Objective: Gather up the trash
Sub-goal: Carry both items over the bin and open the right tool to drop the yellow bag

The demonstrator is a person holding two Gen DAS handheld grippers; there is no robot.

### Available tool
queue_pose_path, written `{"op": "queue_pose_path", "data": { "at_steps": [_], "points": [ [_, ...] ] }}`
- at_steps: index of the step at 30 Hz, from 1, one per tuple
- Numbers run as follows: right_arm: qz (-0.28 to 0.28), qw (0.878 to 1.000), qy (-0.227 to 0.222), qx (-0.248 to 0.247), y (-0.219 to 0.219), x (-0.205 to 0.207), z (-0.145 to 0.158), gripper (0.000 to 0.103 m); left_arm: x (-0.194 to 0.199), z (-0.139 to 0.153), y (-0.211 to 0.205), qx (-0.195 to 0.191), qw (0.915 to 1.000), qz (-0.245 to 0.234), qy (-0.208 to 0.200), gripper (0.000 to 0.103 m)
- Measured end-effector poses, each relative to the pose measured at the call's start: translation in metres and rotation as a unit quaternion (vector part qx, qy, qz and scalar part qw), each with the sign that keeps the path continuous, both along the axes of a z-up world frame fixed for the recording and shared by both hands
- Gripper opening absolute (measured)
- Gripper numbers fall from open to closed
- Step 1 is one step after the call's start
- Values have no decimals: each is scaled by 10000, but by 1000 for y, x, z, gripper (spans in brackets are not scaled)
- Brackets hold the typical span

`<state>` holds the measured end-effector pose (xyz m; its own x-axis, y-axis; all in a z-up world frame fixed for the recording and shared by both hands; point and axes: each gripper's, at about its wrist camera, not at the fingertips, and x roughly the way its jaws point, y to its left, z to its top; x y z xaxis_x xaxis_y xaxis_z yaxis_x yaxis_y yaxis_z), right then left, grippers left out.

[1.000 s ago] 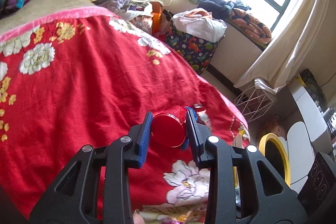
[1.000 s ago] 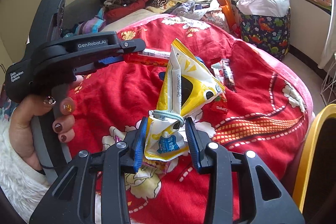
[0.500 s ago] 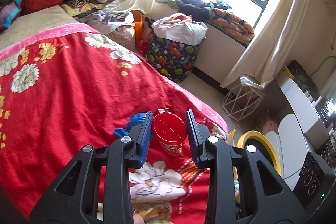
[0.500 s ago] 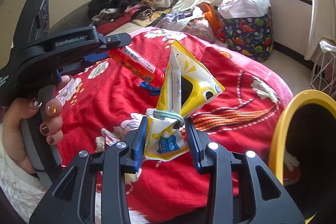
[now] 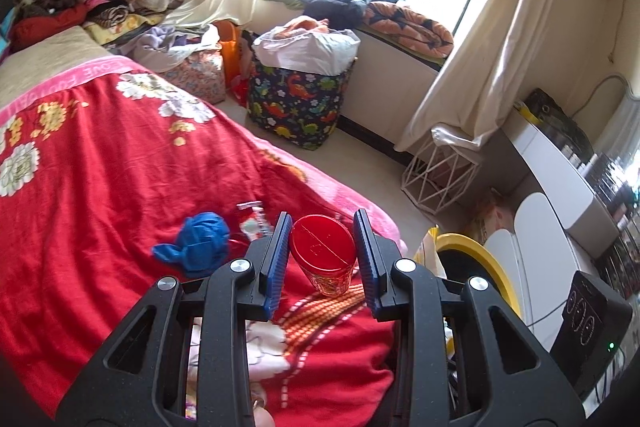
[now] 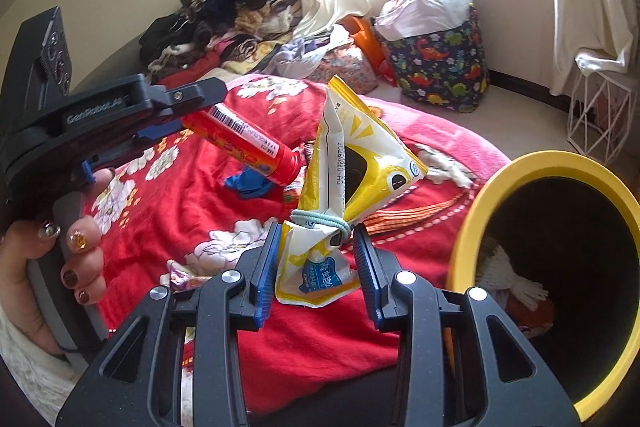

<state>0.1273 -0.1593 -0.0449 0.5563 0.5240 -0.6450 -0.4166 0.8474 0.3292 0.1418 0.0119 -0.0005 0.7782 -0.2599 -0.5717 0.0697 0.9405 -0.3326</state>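
Left wrist view, left tongs (image 5: 322, 255) clamping red tube (image 5: 324, 253), right tongs (image 6: 316, 259) gripping yellow snack bag (image 6: 352, 167), yellow bin (image 6: 472, 227) beside.

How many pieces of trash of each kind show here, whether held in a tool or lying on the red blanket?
red tube: 1
yellow snack bag: 1
blue crumpled piece: 1
small wrappers: 2
Total: 5
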Motion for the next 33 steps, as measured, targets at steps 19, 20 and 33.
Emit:
{"op": "queue_pose_path", "data": {
  "at_steps": [19,20,33],
  "points": [
    [-837,9963,89,175,-69,7,-4,34,6,3,-70,140,9972,-731,-45,25],
    [-877,9959,94,183,-72,7,-4,34,6,3,-73,145,9970,-760,-40,25],
    [-1433,9891,197,277,-113,10,-13,34,8,1,-106,221,9939,-1082,-4,25]
  ]
}}
